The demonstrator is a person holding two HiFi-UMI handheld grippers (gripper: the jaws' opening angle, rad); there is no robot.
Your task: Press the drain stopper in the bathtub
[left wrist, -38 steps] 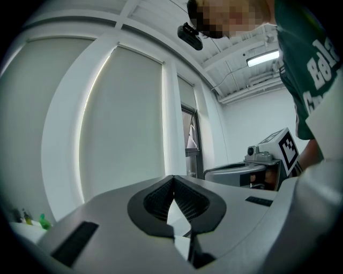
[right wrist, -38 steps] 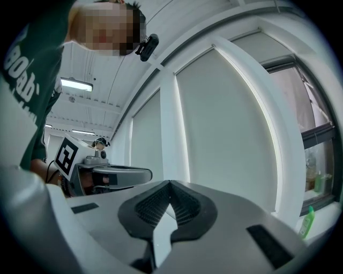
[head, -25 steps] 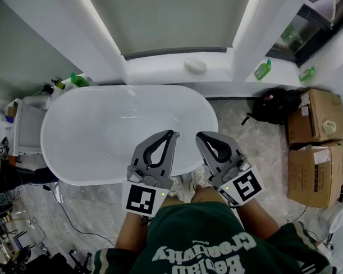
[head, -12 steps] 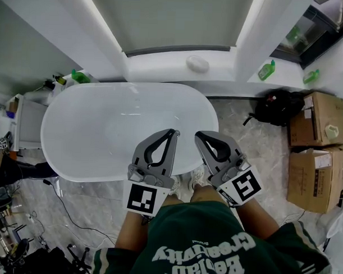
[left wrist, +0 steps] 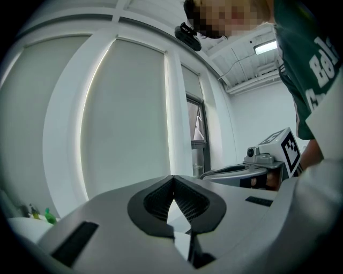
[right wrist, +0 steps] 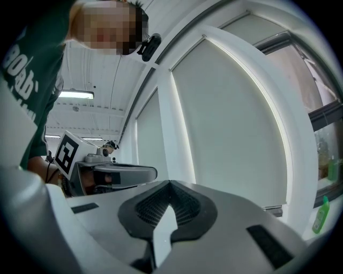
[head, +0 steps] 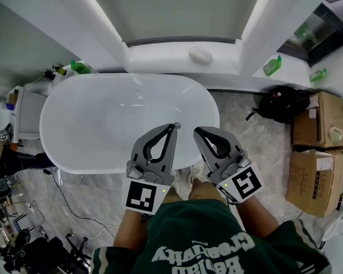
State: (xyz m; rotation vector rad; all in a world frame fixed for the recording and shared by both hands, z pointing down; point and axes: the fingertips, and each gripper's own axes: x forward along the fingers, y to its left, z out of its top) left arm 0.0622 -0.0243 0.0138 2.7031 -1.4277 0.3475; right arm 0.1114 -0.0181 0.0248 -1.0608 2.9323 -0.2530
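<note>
- Across the centre-left of the head view, a white bathtub [head: 75, 153] is lying lengthwise below a window sill. Its basin is showing smooth and pale, and the drain stopper is not standing out against the white clearly enough to place it.
- From the lower middle of the frame, the left gripper [head: 174, 127] is reaching forward with its tip over the tub's near edge. In the left gripper view its jaws are meeting at the tips, with nothing between them.
- Just to the right, the right gripper [head: 197, 131] is pointing at the tub's near right rim. Its jaws are likewise pressing together and carrying nothing.
- A person in a green shirt [head: 201, 241] is filling the bottom of the frame, with white shoes [head: 184, 182] showing between the two grippers.
- At the right edge, cardboard boxes [head: 316, 172] and a black bag [head: 282, 105] are sitting on the marbled floor.
- A green bottle [head: 272, 66] is standing on the ledge at the upper right.
</note>
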